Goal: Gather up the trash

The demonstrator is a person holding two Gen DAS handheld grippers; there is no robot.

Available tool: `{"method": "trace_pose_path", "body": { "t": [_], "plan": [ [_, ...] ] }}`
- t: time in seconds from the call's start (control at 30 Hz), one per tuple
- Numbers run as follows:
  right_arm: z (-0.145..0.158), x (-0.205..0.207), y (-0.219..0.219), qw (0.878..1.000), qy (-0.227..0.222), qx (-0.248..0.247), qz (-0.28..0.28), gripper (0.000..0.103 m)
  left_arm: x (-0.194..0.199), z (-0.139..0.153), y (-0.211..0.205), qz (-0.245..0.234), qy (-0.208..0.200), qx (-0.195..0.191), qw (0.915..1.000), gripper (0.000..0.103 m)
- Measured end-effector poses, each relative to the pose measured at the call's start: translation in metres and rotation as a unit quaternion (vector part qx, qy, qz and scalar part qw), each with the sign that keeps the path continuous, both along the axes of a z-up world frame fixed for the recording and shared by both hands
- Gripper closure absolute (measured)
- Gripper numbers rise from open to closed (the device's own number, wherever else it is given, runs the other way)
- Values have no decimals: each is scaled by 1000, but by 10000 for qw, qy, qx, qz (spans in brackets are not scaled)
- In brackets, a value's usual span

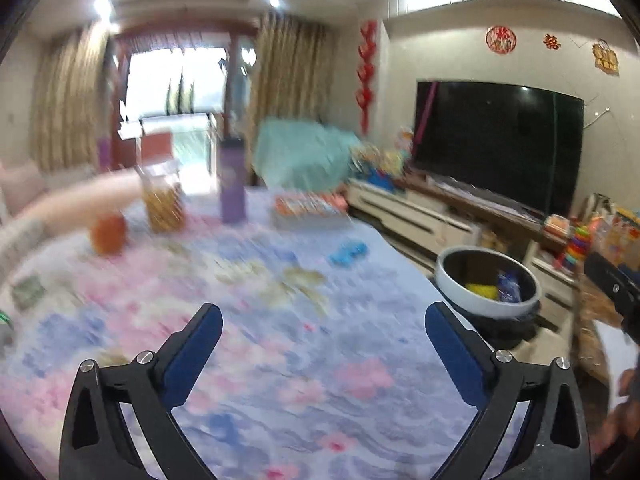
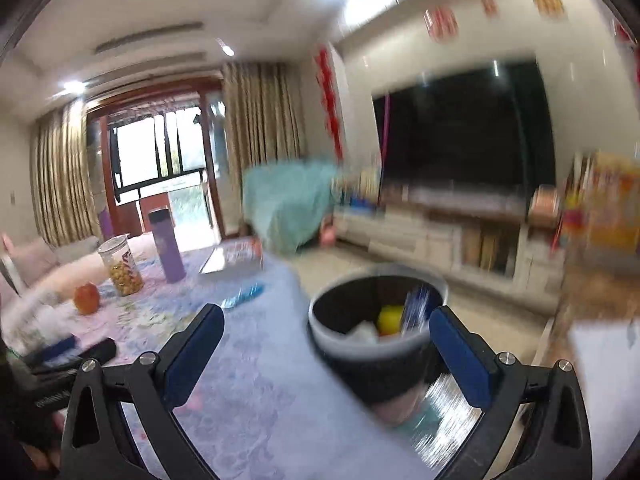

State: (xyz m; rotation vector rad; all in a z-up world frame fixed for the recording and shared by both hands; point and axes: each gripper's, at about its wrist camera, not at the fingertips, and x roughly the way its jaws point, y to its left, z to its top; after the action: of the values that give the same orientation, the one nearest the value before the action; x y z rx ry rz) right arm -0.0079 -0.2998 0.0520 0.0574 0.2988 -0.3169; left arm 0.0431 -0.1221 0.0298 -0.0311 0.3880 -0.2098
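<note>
A round trash bin [image 1: 490,308] with a white rim and black liner stands on the floor just past the table's right edge; it holds yellow and blue scraps. It also shows in the right wrist view [image 2: 344,340]. A blue wrapper [image 1: 347,254] lies on the flowered tablecloth [image 1: 280,360]; it also shows in the right wrist view [image 2: 244,295]. A greenish scrap [image 1: 27,291] lies at the table's left. My left gripper [image 1: 323,330] is open and empty over the table. My right gripper [image 2: 326,330] is open and empty, near the bin. Both views are blurred.
On the table stand a purple bottle [image 1: 232,184], a snack jar [image 1: 162,204], an orange fruit [image 1: 107,236] and a flat box [image 1: 310,212]. A TV [image 1: 496,144] on a low white cabinet [image 1: 416,216] lines the right wall.
</note>
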Motion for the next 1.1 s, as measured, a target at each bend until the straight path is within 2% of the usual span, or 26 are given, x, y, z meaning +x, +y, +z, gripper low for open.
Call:
{"method": "trace_pose_path", "body": {
  "t": [0.07, 0.13, 0.3, 0.63, 1.1],
  "plan": [
    [-3, 3, 3, 9999, 89, 26, 93, 0, -11, 3, -1, 91, -173, 158, 9997, 0],
    [-8, 2, 5, 10000, -2, -33, -23, 0, -21, 3, -1, 145, -251, 192, 9994, 0],
    [-20, -1, 8, 9995, -28, 263, 186, 0, -33, -4, 0, 215, -209, 167, 9994, 0],
    [-23, -8, 6, 9995, -49, 304, -16, 0, -24, -11, -9, 304, -367, 397, 9981, 0],
    [-30, -7, 11, 9995, 27, 309, 56, 0, -20, -17, -5, 329, -368, 396, 9980, 0]
  ]
}}
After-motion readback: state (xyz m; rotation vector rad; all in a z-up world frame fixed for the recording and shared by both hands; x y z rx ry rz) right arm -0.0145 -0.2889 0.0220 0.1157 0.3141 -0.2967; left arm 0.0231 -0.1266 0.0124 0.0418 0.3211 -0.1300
